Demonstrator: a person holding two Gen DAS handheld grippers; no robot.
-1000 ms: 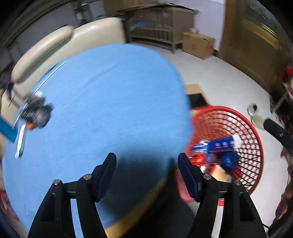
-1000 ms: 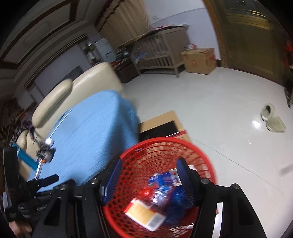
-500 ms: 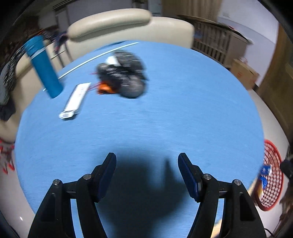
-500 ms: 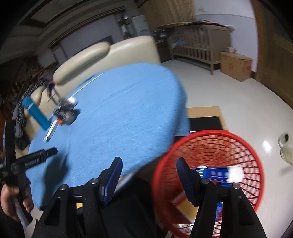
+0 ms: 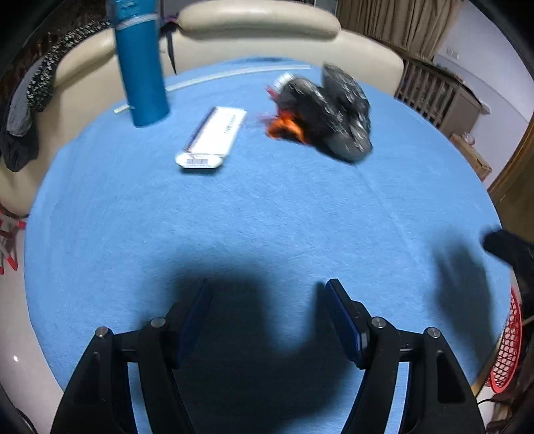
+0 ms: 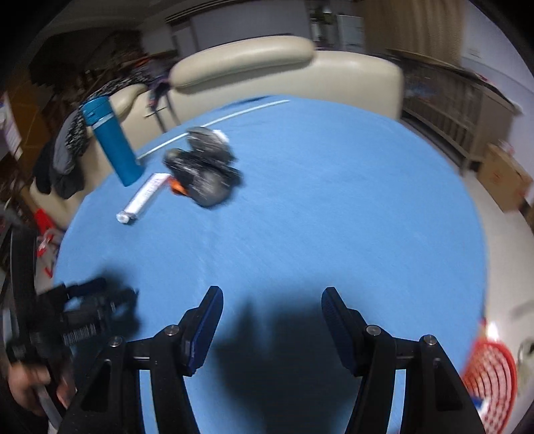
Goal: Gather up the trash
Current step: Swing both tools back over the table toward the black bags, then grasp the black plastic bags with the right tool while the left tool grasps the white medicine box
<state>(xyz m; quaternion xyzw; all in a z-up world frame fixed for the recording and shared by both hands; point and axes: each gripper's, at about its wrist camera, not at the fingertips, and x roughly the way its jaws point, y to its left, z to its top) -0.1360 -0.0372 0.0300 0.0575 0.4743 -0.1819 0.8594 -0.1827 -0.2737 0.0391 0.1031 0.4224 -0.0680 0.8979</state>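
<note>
A crumpled black plastic bag (image 5: 330, 113) (image 6: 203, 170) with an orange scrap lies on the far part of the round blue table (image 5: 267, 217) (image 6: 317, 200). A flat white box (image 5: 213, 137) (image 6: 143, 197) lies beside it to the left. My left gripper (image 5: 268, 297) hangs over the near part of the table, its jaws opening with nothing between them. My right gripper (image 6: 270, 302) is open and empty above the table's near side. In the right wrist view the left gripper (image 6: 96, 300) shows at the lower left, held by a hand (image 6: 23, 384). The red mesh basket (image 5: 509, 354) (image 6: 490, 370) stands on the floor to the right.
A tall blue bottle (image 5: 140, 63) (image 6: 113, 147) stands at the table's far left. A cream sofa (image 5: 260, 20) (image 6: 283, 66) with clothes on it lies behind the table. A wooden crib (image 6: 467, 100) and a cardboard box (image 6: 504, 177) are at the right.
Both grippers have swung left from the red basket to over the blue table. The bag, box and bottle now lie ahead, larger in view. The basket has slid to the right edge.
</note>
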